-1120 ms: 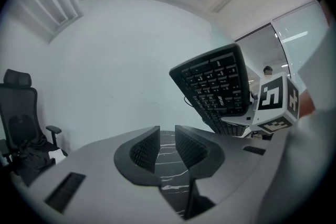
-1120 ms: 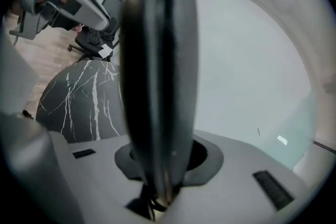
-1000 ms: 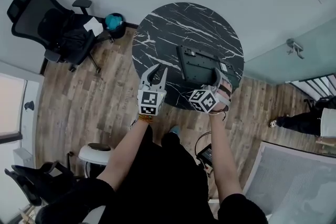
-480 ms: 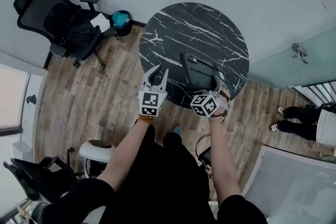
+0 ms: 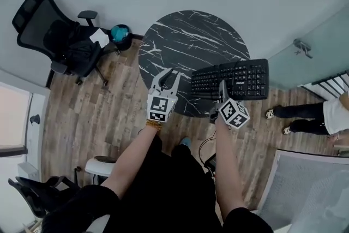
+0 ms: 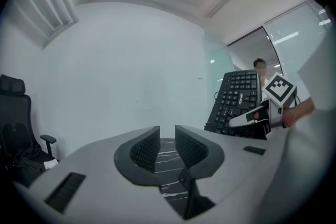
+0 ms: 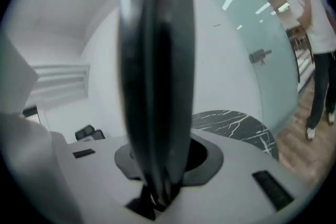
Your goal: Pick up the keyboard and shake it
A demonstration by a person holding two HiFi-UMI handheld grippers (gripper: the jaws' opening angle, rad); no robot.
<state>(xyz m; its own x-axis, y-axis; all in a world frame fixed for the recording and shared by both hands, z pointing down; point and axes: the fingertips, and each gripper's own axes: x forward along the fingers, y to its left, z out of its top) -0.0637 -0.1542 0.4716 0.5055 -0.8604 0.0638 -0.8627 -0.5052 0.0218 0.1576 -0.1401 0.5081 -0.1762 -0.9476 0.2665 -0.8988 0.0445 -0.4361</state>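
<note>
A black keyboard hangs in the air over the right rim of the round black marble table, its keys turned toward the head camera. My right gripper is shut on the keyboard's near long edge. In the right gripper view the keyboard is a blurred dark slab, edge-on between the jaws of the right gripper. My left gripper hovers at the table's near edge, open with a narrow gap and nothing in it. From the left gripper view the keyboard stands to the right.
A black office chair and a teal bin stand left of the table. A person stands at the right by a glass wall. A white stool is near my left leg.
The keyboard has rolled from showing its underside to keys facing the camera, and has swung to the right over the table's rim with the right gripper. The left gripper has barely shifted.
</note>
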